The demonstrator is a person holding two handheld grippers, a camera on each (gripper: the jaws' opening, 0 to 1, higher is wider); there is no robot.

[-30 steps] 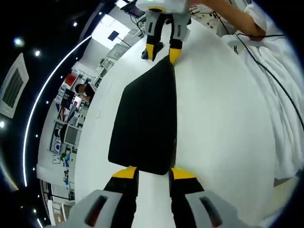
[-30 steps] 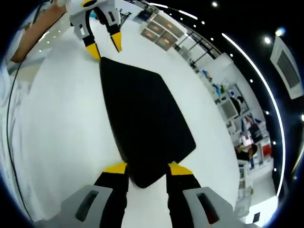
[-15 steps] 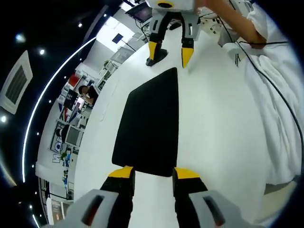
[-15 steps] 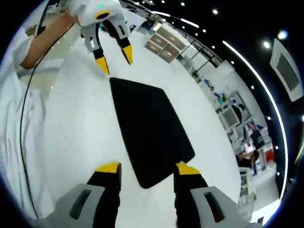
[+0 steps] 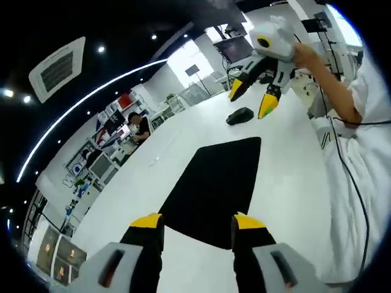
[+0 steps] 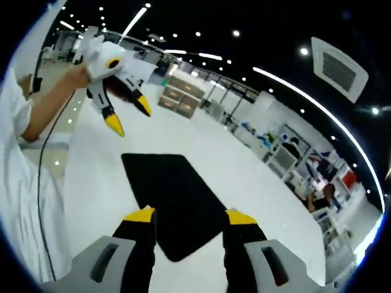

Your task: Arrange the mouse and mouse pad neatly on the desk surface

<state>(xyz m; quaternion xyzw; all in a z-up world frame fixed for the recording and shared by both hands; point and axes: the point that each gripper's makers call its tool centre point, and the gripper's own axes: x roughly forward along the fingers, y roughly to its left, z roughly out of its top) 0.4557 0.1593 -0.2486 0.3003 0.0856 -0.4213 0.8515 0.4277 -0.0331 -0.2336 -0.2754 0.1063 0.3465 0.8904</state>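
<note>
Ok, mouse pad (image 5: 219, 189) flat on white desk (image 5: 293, 201), nothing holding it. Mouse (image 5: 239, 115) at far end, just past pad. Left gripper (image 5: 197, 221) + right gripper (image 6: 189, 214) both above desk, jaws wide, empty.

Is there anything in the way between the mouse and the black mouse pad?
Nothing visible. The mouse sits on bare white desk just beyond the mouse pad. The right gripper hangs above the mouse, open.
</note>
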